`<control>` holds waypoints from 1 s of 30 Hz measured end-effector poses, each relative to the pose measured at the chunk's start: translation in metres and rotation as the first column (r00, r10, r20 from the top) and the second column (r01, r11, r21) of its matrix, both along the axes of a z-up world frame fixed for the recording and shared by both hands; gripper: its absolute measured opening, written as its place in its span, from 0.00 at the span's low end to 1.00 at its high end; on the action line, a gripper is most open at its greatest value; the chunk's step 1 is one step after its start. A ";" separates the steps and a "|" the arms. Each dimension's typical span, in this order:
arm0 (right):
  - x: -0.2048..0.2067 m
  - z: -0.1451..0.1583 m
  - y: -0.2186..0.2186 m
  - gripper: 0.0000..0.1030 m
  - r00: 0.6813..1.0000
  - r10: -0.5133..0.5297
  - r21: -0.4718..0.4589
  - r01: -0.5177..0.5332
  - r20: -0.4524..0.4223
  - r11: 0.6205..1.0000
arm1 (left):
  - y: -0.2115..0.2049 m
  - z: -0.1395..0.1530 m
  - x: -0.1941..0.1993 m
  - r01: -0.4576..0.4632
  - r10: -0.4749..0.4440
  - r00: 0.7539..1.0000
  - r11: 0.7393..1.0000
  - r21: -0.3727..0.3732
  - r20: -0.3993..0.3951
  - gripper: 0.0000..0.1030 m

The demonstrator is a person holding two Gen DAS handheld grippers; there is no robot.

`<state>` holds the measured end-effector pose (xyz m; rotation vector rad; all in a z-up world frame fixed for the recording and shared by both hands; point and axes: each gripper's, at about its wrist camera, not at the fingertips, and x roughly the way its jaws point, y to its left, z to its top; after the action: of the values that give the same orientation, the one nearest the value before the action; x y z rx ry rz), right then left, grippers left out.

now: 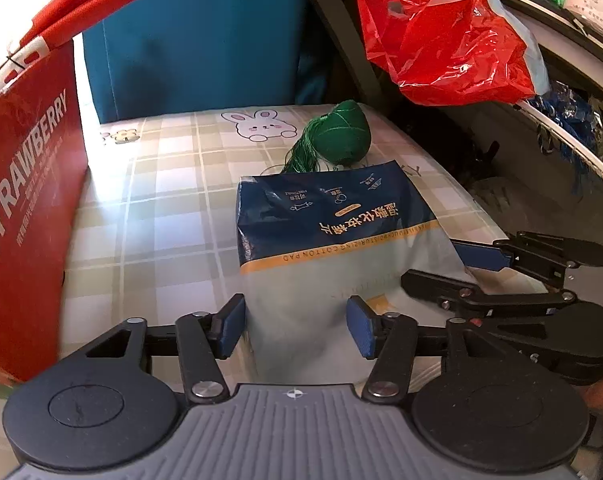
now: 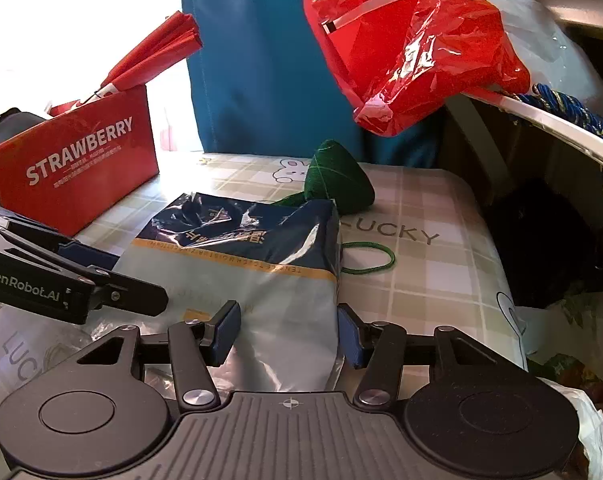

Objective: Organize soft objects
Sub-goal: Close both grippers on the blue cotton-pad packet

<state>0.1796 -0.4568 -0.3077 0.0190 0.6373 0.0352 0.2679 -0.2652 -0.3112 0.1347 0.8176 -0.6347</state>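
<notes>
A blue and pale cotton pad pack point(image 1: 333, 240) lies on the checked tablecloth point(image 1: 161, 200). My left gripper point(image 1: 297, 330) is open, its jaws astride the pack's near end. My right gripper point(image 2: 289, 330) is open too, its pads on either side of the same pack point(image 2: 253, 276) from the other end. The right gripper also shows at the right of the left wrist view point(image 1: 501, 276). A green stuffed dumpling with a tassel point(image 1: 341, 132) lies just behind the pack, also in the right wrist view point(image 2: 337, 180).
A red STRAWBERRY box point(image 1: 25, 208) stands at the left, with red cloth point(image 2: 157, 48) in it. A red plastic bag point(image 2: 417, 44) hangs over a shelf edge at the right. A blue curtain point(image 1: 197, 36) is behind. A green hair tie point(image 2: 371, 258) lies by the pack.
</notes>
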 end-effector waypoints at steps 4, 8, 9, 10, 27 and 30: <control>-0.004 0.001 0.001 0.30 1.000 0.001 -0.009 -0.001 0.018 1.000 | 0.004 0.003 -0.002 -0.031 0.031 1.000 0.999 -0.017 0.000 0.33; -0.008 0.003 0.000 0.13 0.999 0.005 -0.002 -0.005 0.040 1.000 | 0.008 0.009 -0.003 -0.038 0.038 0.999 0.999 -0.006 0.017 0.22; -0.008 0.003 -0.001 0.12 0.999 0.004 0.004 -0.005 0.043 1.000 | 0.009 0.010 -0.002 -0.040 0.040 0.999 0.999 -0.008 0.014 0.21; -0.008 0.003 -0.002 0.10 0.999 0.008 0.009 -0.009 0.042 1.000 | 0.011 0.011 -0.002 -0.042 0.043 0.999 0.999 -0.010 0.013 0.21; -0.015 0.006 -0.001 0.03 0.997 0.010 0.001 -0.010 0.082 1.000 | 0.016 0.025 -0.012 -0.026 0.027 0.999 0.999 -0.029 0.043 0.14; -0.018 0.010 0.001 0.02 0.996 0.008 0.001 -0.008 0.094 1.000 | 0.020 0.033 -0.016 -0.014 0.017 0.998 0.999 -0.042 0.061 0.12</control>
<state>0.1619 -0.4562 -0.2981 0.0165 0.5430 0.0439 0.2516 -0.2451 -0.2781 0.1098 0.7453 -0.6294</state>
